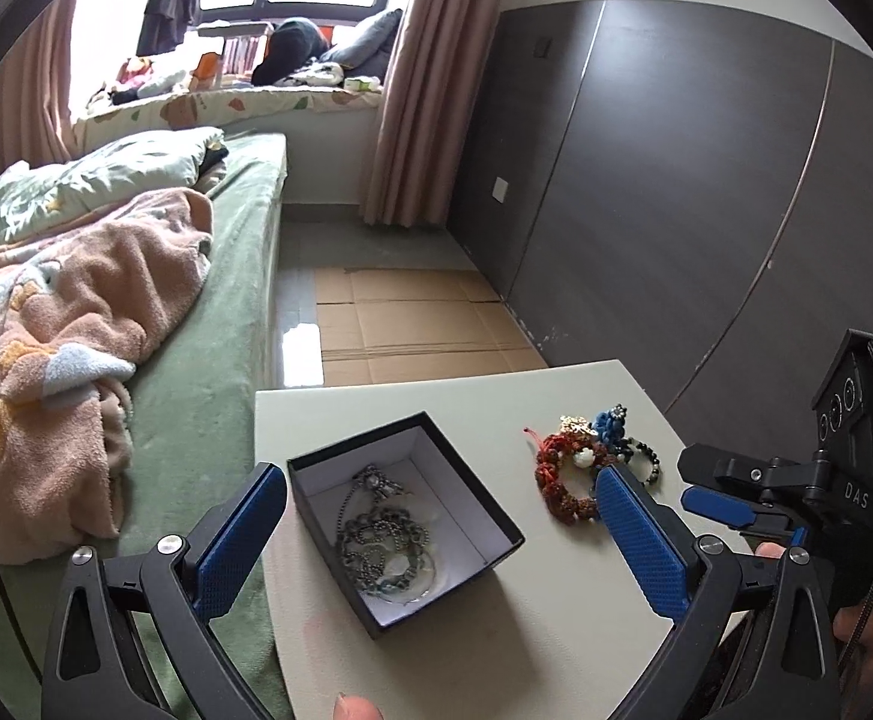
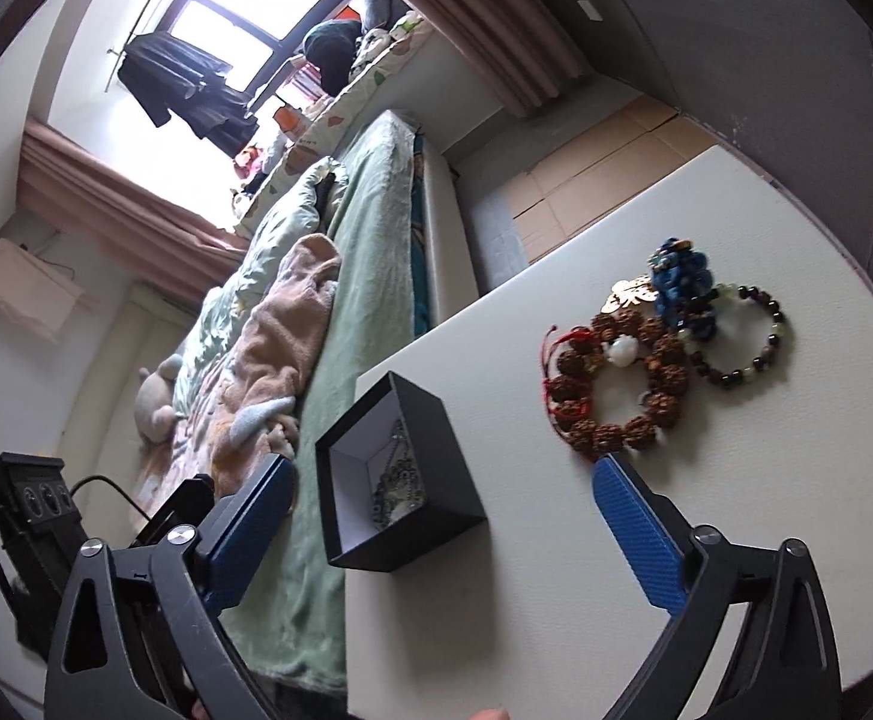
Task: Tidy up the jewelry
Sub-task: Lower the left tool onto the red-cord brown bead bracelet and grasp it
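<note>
A small square box (image 1: 403, 525) sits open near the left edge of the table (image 1: 556, 630), black on the outside and lined white inside, with thin stiff walls like card. In it lies a tangle of silvery chain (image 1: 385, 540), fine metal links heaped on each other; how many chains make up the heap cannot be told. To the right of the box, apart from it on the bare top, lies a cluster of bracelets touching and overlapping one another. One bracelet (image 2: 622, 384) is a ring of knobbly brown seed-like beads with a single white bead, and a thin red cord (image 2: 556, 360) runs along its outer side. A second bracelet (image 2: 742, 339) is a ring of smooth, glossy dark round beads broken by a few pale green ones. Beside these rest one bunch of blue knotted or beaded work (image 2: 679, 285) and one flat gold-coloured cut-out charm (image 2: 631, 294). The table is a smooth, matt off-white slab with a square corner. The left gripper (image 1: 442, 531) hangs over the box with its jaws spread wide, one on each side of it, pads clear of the walls and gripping nothing. The right gripper (image 2: 442, 507) also stands released, empty, jaws far apart; its right pad (image 2: 634, 531), blue with a fine ribbed texture, lies just below the brown beads. Left of the table is a bed (image 1: 214, 396) in soft green cover with one fleecy peach blanket (image 1: 70, 324).
</note>
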Demonstrator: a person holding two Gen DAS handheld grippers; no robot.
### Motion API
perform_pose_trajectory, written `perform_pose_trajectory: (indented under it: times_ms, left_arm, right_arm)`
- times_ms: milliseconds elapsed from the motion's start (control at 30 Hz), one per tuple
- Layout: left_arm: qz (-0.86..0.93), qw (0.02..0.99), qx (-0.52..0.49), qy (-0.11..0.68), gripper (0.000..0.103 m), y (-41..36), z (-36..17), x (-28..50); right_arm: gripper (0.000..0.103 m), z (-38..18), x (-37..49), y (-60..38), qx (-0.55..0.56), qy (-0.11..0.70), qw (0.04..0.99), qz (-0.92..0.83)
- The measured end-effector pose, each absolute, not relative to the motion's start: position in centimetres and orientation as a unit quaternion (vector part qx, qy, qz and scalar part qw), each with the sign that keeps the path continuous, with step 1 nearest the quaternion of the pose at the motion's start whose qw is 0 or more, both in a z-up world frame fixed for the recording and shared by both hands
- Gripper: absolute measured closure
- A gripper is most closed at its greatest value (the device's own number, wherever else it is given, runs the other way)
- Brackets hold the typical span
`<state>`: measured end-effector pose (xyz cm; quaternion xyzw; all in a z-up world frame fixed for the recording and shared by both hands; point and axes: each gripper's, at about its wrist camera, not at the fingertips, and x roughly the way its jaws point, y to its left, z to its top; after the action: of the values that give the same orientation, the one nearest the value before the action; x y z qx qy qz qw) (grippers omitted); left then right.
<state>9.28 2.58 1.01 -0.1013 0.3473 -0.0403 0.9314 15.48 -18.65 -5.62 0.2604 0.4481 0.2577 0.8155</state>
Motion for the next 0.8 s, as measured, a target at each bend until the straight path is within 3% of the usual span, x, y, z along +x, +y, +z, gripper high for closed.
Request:
perform_pose_trajectory:
  times_ms: [400, 500, 567, 800]
  left_arm:
    - [-0.079, 0.92, -0.094, 0.371, 0.003, -1.8, 1.4, 12.3]
    - [-0.083, 0.912, -0.093, 0.392, 0.018, -2.9, 1.0, 13.7]
    - [-0.086, 0.901, -0.083, 0.416, 0.033, -3.8, 0.4, 15.0]
    - [-0.092, 0.875, -0.06, 0.471, 0.04, -6.1, -1.6, 18.8]
  right_arm:
    - [0.0, -5.9, 16.3, -25.5, 0.267, 0.457, 0.83, 0.176]
    - [0.0, -6.1, 16.6, -27.0, 0.275, 0.457, 0.831, 0.159]
    - [0.0, -6.2, 16.8, -27.9, 0.283, 0.456, 0.83, 0.15]
    - [0.005, -7.8, 17.8, -29.9, 0.31, 0.476, 0.815, 0.116]
